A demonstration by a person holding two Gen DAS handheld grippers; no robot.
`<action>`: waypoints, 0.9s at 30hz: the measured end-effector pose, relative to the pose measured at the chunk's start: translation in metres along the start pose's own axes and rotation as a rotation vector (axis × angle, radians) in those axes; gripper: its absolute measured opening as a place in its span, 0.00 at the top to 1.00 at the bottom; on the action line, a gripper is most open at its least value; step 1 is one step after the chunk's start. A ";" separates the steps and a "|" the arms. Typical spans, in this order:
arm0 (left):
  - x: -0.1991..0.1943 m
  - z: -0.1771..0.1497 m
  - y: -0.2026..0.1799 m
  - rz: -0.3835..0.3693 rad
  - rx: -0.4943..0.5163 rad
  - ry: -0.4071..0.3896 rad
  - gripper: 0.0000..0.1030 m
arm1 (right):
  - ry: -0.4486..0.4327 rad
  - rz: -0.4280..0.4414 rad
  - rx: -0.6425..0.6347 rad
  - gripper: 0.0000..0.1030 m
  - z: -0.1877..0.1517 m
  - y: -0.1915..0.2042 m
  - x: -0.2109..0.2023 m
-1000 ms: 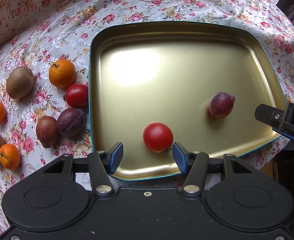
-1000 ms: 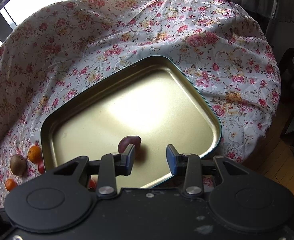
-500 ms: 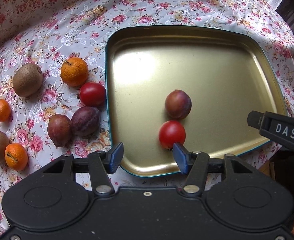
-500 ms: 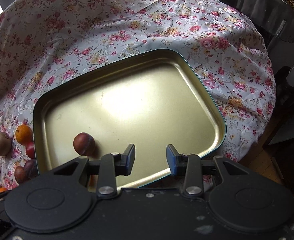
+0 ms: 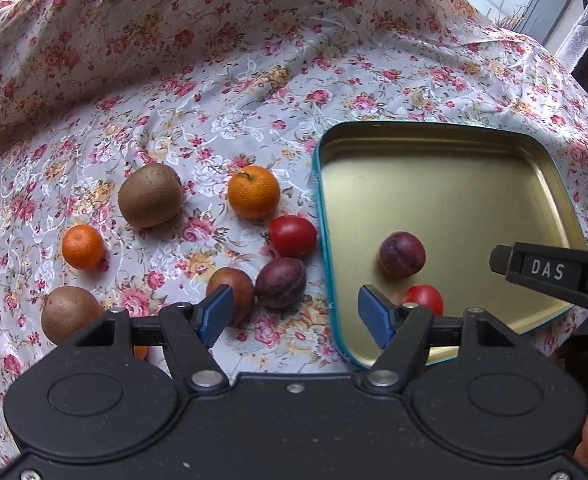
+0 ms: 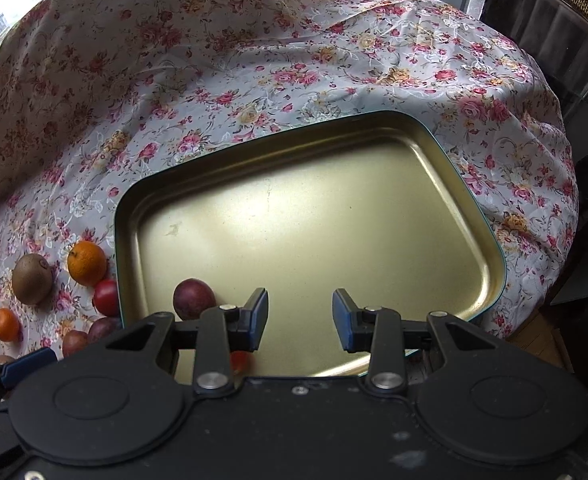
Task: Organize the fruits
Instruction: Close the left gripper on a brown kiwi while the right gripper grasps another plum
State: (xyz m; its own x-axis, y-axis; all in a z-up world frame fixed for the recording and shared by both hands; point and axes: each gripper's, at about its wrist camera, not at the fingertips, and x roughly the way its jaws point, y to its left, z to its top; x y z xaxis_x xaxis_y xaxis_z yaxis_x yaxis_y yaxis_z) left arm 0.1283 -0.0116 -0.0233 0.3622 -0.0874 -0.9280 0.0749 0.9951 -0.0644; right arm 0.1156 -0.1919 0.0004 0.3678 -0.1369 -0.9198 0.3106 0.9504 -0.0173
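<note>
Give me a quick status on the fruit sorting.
Both hand-held grippers open, empty. Plum and tomato in tray. Nothing blocking.

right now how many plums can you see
3. One plum lies in the tray beside a tomato. Two lie on the cloth left of the tray: a dark one and a redder one partly behind the left gripper. None seems hidden.

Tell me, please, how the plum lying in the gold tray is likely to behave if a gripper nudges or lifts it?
The plum looks round and smooth, so on the tray's slick metal floor it would probably roll from a nudge. Its glossy skin may slip between narrow pads, so a centred grip seems wise. It probably bruises if squeezed hard.
</note>
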 end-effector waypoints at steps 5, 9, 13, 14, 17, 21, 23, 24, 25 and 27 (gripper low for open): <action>0.006 0.003 0.039 0.056 -0.077 0.024 0.31 | 0.012 0.059 0.014 0.63 0.003 0.022 0.000; 0.005 0.004 0.077 0.086 -0.160 0.019 0.31 | 0.023 0.070 -0.002 0.63 0.006 0.045 0.002; 0.002 0.004 0.110 0.112 -0.239 0.013 0.31 | 0.060 0.084 -0.015 0.63 0.010 0.068 0.006; 0.002 0.004 0.117 0.122 -0.253 0.013 0.31 | 0.065 0.102 -0.007 0.63 0.010 0.072 0.007; 0.000 0.003 0.136 0.147 -0.291 0.006 0.31 | 0.079 0.172 0.023 0.63 0.010 0.079 0.010; -0.001 0.001 0.156 0.195 -0.331 -0.004 0.31 | 0.073 0.235 0.065 0.63 0.009 0.089 0.010; 0.000 0.000 0.163 0.218 -0.342 -0.006 0.32 | 0.063 0.238 0.075 0.63 0.009 0.095 0.010; 0.000 0.000 0.167 0.223 -0.344 -0.005 0.32 | 0.062 0.238 0.065 0.63 0.009 0.099 0.010; 0.000 0.000 0.169 0.220 -0.343 -0.007 0.32 | 0.062 0.240 0.048 0.63 0.009 0.104 0.010; 0.000 -0.001 0.173 0.219 -0.340 -0.011 0.32 | 0.061 0.245 0.021 0.63 0.008 0.114 0.010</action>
State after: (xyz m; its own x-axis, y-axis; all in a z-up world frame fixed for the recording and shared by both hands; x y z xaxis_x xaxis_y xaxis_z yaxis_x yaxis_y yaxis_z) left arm 0.1403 0.1605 -0.0343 0.3451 0.1302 -0.9295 -0.3161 0.9486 0.0155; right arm 0.1619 -0.0877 -0.0076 0.3805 0.1143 -0.9177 0.2369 0.9472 0.2162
